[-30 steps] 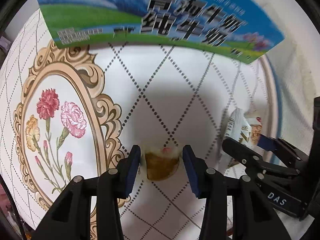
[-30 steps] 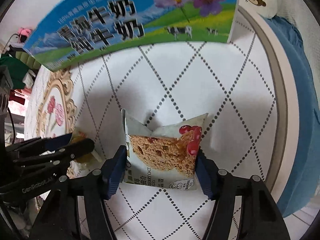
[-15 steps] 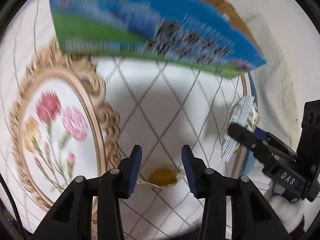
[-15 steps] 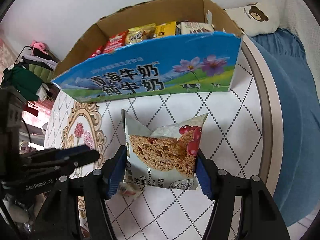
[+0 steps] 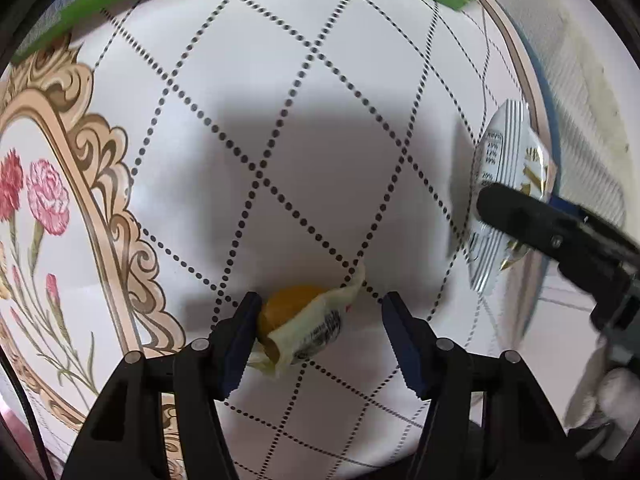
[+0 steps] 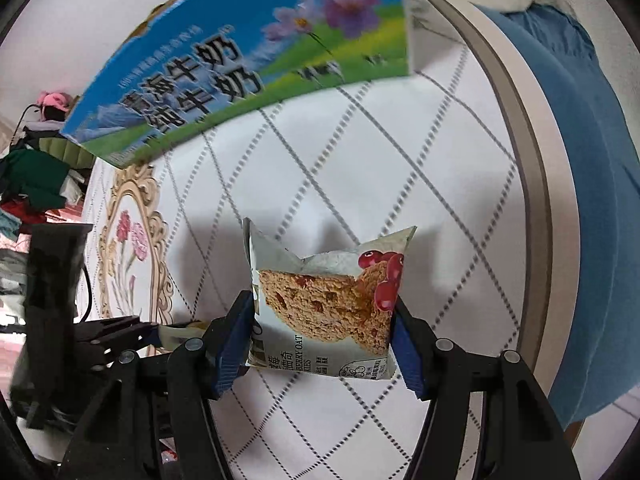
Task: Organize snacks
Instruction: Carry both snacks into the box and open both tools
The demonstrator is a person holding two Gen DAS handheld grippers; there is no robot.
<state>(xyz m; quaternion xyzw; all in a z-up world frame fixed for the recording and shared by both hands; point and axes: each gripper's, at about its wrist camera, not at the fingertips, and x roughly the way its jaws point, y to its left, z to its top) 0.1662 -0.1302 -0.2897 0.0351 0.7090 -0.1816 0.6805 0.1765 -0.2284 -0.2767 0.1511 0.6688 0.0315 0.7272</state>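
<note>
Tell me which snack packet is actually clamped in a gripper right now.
The oat cookie packet, pinched on both sides by the right gripper. The small yellow snack only lies between the left gripper's open jaws.

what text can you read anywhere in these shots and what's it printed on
"青海牛奶 纯牛奶" on the blue milk carton box, blurred by motion.
"BERRY OAT" and "莓曲奇", both cut off at the left, on the oat cookie packet.
"12%", "20%": nutrition figures on the cookie packet's back, barely legible.
Black print on the small yellow snack wrapper: too small to read.
</note>
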